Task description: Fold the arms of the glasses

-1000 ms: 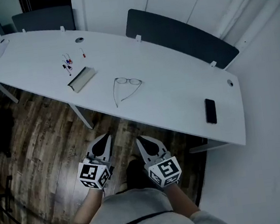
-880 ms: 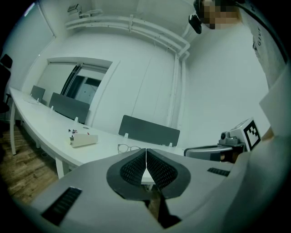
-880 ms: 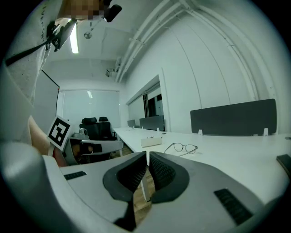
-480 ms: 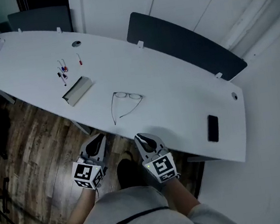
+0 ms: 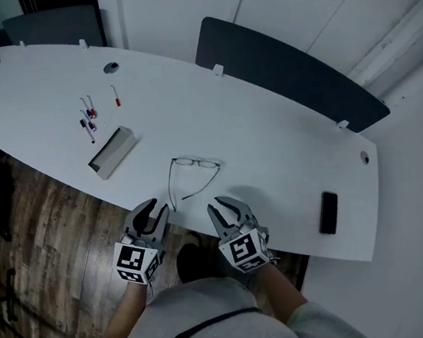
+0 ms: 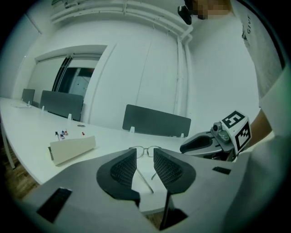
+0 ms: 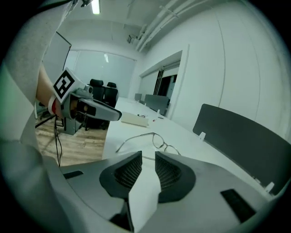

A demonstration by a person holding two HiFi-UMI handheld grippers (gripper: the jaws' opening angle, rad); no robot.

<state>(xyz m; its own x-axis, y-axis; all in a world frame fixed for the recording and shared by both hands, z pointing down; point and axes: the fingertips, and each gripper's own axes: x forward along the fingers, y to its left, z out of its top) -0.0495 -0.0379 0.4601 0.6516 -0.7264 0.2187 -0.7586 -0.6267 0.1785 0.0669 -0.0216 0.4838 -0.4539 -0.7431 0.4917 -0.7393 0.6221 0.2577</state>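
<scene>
Thin wire-rimmed glasses (image 5: 189,172) lie on the white table (image 5: 272,156) near its front edge, arms unfolded and pointing toward me. My left gripper (image 5: 153,209) hovers at the table edge just short of the left arm's tip. The right gripper (image 5: 222,203) is over the edge near the right arm's tip. Both sets of jaws have just been opening and stand apart with nothing between them. The left gripper view has the glasses (image 6: 145,151) straight ahead beyond the left gripper (image 6: 145,159). In the right gripper view the glasses (image 7: 157,142) lie just past the right gripper (image 7: 148,157).
A beige box (image 5: 113,152) and several pens (image 5: 87,115) lie left of the glasses. A black phone (image 5: 328,212) rests at the table's right end. Dark chairs (image 5: 292,76) stand behind the table. Wooden floor (image 5: 51,239) shows below its front edge.
Both grippers moved forward from over the floor to the table's front edge, close to the glasses' arm tips. Their jaws went from shut to parted.
</scene>
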